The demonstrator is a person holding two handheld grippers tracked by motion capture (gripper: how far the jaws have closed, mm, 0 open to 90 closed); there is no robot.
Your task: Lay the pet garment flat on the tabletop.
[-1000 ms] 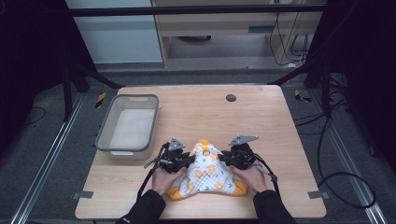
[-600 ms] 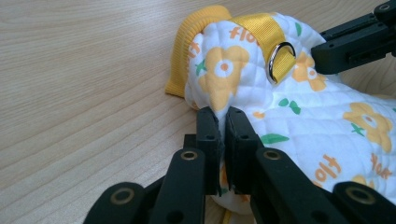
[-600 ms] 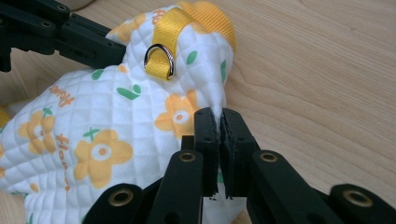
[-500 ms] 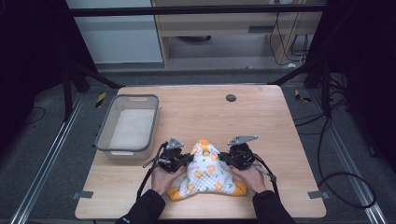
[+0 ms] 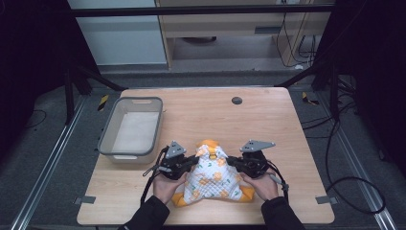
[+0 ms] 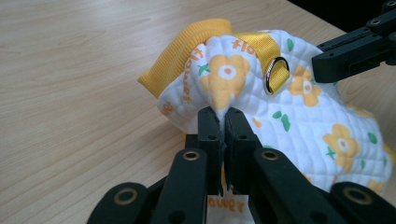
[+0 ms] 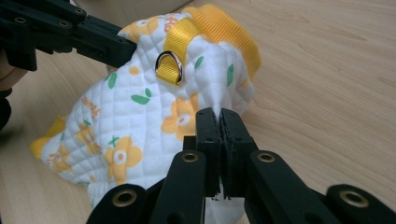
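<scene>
Both my grippers, left point(image 6: 222, 122) and right point(image 7: 220, 122), just closed, pinching folds of quilted floral garment point(image 5: 210, 178) on table point(image 5: 268, 120).

Orange "flower" lettering is showing, partly cut off, on quilted garment point(image 6: 299, 116), near its yellow collar point(image 6: 196, 44); nothing else legible.

Place: a lab or recording rig, not a home.
Frame: black metal struts point(image 5: 86, 76) cross the upper left and right, around the light wooden desk point(image 5: 268, 120).
Floor: grey mat with aluminium rails point(image 5: 45, 163) along both sides.
Cables: loose black cables point(image 5: 344, 158) at the right.
Background: pale cabinet panels point(image 5: 119, 33) at the top.
</scene>
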